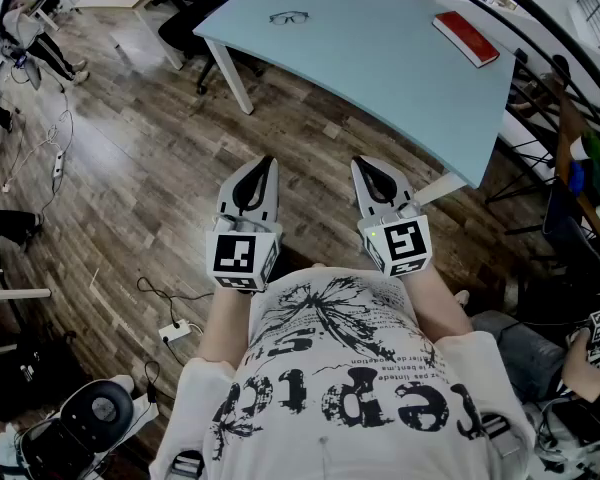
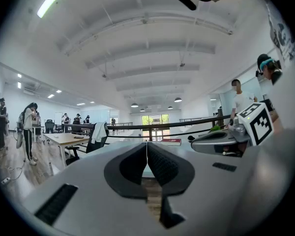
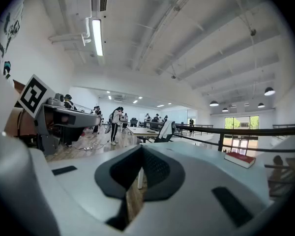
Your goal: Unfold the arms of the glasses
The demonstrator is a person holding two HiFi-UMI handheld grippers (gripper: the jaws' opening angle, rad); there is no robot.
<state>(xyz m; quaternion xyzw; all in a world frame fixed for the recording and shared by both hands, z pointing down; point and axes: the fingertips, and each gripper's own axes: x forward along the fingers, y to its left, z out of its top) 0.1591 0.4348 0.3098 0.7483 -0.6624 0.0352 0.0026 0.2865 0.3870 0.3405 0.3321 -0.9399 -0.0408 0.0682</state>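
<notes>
While the glasses [image 1: 288, 17] are lying well away on the bench [image 1: 380, 63], the left hand-held gripper [image 1: 266, 164] and right hand-held gripper [image 1: 361, 164] are hanging closed and empty; approaching is calling for opened jaws, one steadying the frame.

Bright, even indoor light from ceiling tubes [image 3: 96, 36] and far windows [image 2: 155, 120]. Shadows soft. Gripper views: heavy fisheye, black vignetted corners, nearest foreground slightly soft. Head view sharp, edges bowed.

From the head we look steeply down; both gripper views face level, sharing the distant table [image 1: 380, 43] and red book [image 1: 466, 38].
</notes>
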